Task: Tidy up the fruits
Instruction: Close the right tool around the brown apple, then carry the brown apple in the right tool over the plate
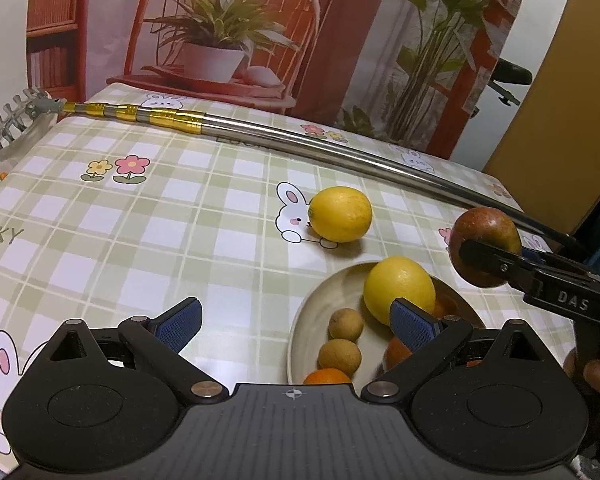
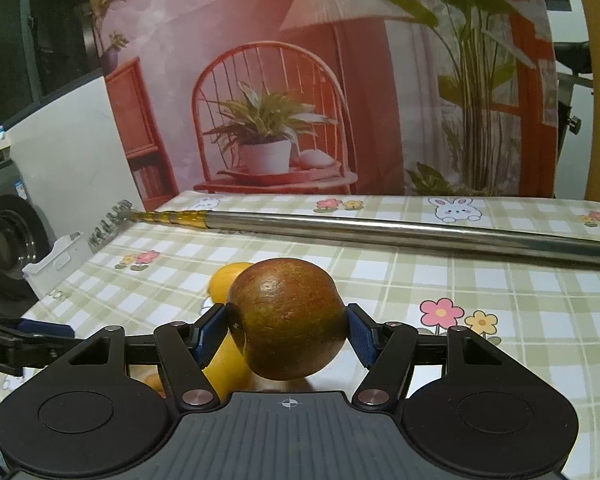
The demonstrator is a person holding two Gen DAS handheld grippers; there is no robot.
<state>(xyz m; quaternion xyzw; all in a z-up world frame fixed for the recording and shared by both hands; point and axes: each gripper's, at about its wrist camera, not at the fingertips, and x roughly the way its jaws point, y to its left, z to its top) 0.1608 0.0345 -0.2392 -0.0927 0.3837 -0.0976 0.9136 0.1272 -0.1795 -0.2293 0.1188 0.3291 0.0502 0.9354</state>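
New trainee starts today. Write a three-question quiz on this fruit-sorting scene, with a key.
1. True or false: the right gripper is shut on the apple.
2. Which fruit lies on the tablecloth outside the plate? A) an orange B) a lemon C) a banana
3. Fill in: the left gripper has its jaws ____, with nothing between them.

Key: 1 true; 2 B; 3 open. A second lemon lies in the plate.
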